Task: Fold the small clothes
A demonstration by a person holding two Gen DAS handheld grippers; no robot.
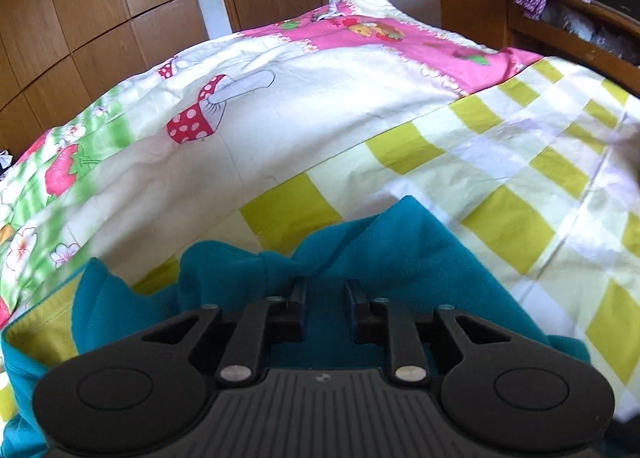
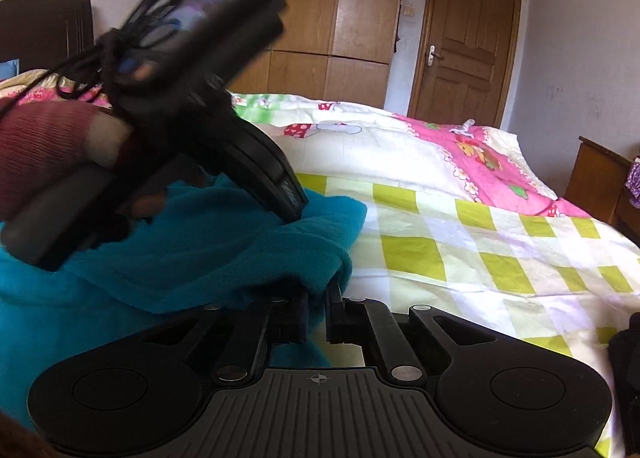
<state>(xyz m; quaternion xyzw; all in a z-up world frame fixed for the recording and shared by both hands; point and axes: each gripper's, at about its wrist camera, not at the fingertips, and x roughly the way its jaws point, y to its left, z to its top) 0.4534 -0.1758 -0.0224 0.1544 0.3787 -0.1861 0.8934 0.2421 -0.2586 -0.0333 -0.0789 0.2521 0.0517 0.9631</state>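
A teal fleece garment [image 1: 400, 254] lies bunched on the yellow-checked sheet [image 1: 520, 178] of the bed. My left gripper [image 1: 326, 290] is shut on a fold of it, fabric pinched between the narrow jaws. In the right wrist view the garment [image 2: 180, 258] fills the left side. My right gripper [image 2: 318, 294] is shut on its near edge, fabric draped over the fingers. The left gripper's body [image 2: 256, 162] shows blurred above the fleece, tip buried in the cloth, held by a hand in a red sleeve [image 2: 44, 146].
A mushroom and strawberry print duvet [image 1: 248, 106] covers the far half of the bed. A wooden wardrobe [image 2: 304, 2] and door [image 2: 460, 38] stand behind. A wooden cabinet [image 1: 480, 6] with toys and purple cloth stands at the right.
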